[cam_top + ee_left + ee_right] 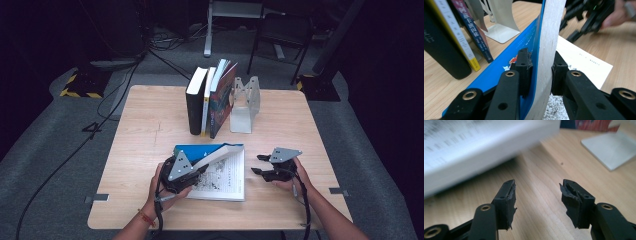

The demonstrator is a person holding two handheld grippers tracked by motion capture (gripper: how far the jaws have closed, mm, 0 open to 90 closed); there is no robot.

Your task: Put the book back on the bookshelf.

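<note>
A light wooden table [145, 125] stands in a dark room, seen from above, with a person's forearms reaching in from the near edge.

On the left, the left hand [159, 192] holds the left gripper [200, 169] low over the near middle of the table. Its fingers [524, 66] are closed on an open book with a blue cover [210, 149]: one finger presses the blue cover, the other presses the white block of pages, and that clamped half is lifted at a slant. The other half of the book lies flat on the table with a printed white page [225, 180] facing up.

Farther back, near the middle of the table's far side, three books stand in a row: a black book [195, 102] on the left, a thin white book with a yellow spine [206, 102] touching it, and a book with a colourful cover [222, 97] leaning against them. Just to their right stands a pale metal bookend [246, 102].

On the right, the right hand [295, 177] holds the right gripper [259, 164] just above the table, beside the open book's right edge and apart from it. Its fingers [505, 197] are spread wide with nothing between them; the rubber on them looks torn and ragged. In the right gripper view the book's edge is blurred.
</note>
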